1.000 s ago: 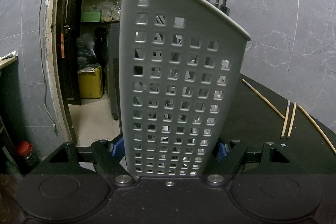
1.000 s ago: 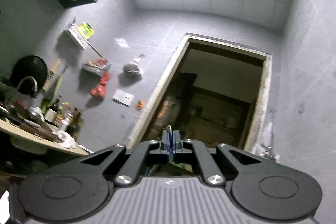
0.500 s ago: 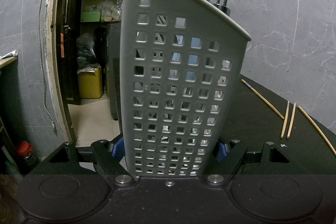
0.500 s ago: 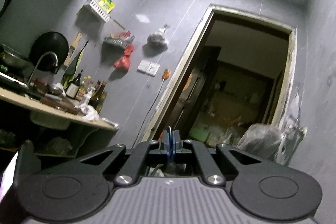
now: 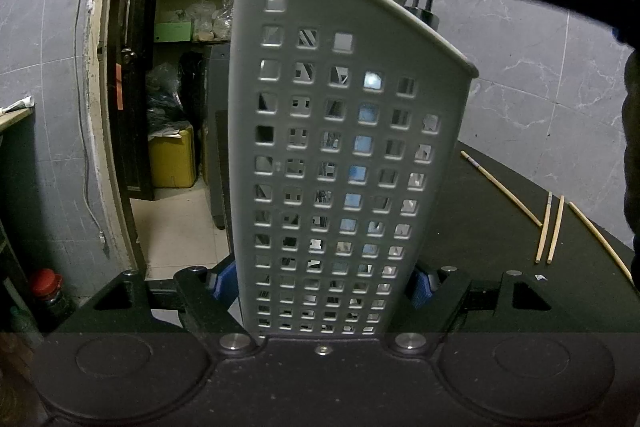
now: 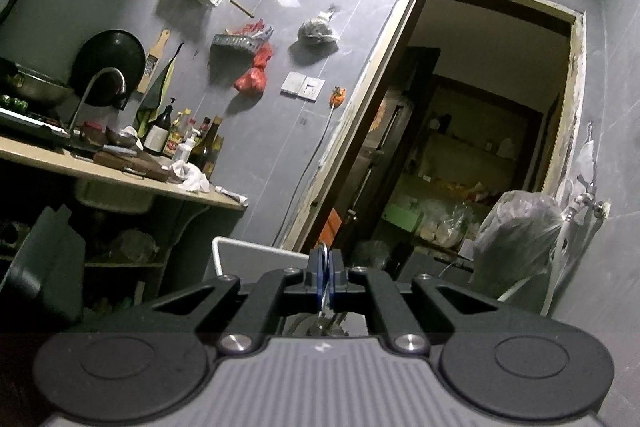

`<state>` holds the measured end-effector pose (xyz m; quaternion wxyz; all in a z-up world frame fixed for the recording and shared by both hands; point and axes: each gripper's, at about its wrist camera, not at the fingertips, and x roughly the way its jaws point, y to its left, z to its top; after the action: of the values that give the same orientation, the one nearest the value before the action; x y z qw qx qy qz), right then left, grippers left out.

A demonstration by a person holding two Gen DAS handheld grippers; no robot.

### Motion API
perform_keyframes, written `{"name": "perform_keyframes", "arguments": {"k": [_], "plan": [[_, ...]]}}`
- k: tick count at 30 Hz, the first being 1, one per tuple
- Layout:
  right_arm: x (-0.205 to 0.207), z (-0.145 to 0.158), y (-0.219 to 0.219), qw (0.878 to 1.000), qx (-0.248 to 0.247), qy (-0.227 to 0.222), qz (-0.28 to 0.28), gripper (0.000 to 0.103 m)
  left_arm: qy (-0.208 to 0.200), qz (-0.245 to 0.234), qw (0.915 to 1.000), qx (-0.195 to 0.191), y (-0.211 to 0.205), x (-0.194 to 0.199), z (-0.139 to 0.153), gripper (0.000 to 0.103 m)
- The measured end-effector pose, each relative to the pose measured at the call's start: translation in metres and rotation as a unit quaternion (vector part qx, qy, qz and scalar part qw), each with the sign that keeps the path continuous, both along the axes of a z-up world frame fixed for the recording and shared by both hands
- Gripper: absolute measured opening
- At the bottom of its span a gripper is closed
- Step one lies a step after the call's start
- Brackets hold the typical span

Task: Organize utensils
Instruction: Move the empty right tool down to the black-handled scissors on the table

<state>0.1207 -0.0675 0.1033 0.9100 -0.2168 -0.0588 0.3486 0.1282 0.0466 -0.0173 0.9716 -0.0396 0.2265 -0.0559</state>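
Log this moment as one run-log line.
left hand-held gripper: clamps grey perforated utensil holder upright | right hand-held gripper: shut on thin metal utensil, above holder | chopsticks: on black table

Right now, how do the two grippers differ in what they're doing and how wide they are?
The left gripper is spread wide, its blue pads clamping the sides of the grey perforated utensil holder; the right gripper is pinched nearly shut on a thin metal utensil. The left gripper sits low at the holder's base, while the right gripper is above the holder's rim. Both are black with blue pads, and both are holding something.
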Motion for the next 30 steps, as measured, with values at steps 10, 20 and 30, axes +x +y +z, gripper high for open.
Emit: {"name": "perform_keyframes", "arguments": {"k": [10, 20, 30], "plan": [[0.005, -0.005, -0.004, 1.0, 0.008, 0.026, 0.001, 0.023, 0.0, 0.0, 1.0, -0.002, 0.001, -0.001, 0.001, 0.08], [-0.008, 0.011, -0.04, 0.997, 0.064, -0.003, -0.03, 0.06, 0.0, 0.0, 1.0, -0.002, 0.002, -0.001, 0.001, 0.08], [-0.01, -0.008, -0.087, 0.989, 0.093, 0.031, -0.111, 0.094, 0.001, 0.002, 1.0, 0.001, 0.0, 0.0, 0.001, 0.08]]}}
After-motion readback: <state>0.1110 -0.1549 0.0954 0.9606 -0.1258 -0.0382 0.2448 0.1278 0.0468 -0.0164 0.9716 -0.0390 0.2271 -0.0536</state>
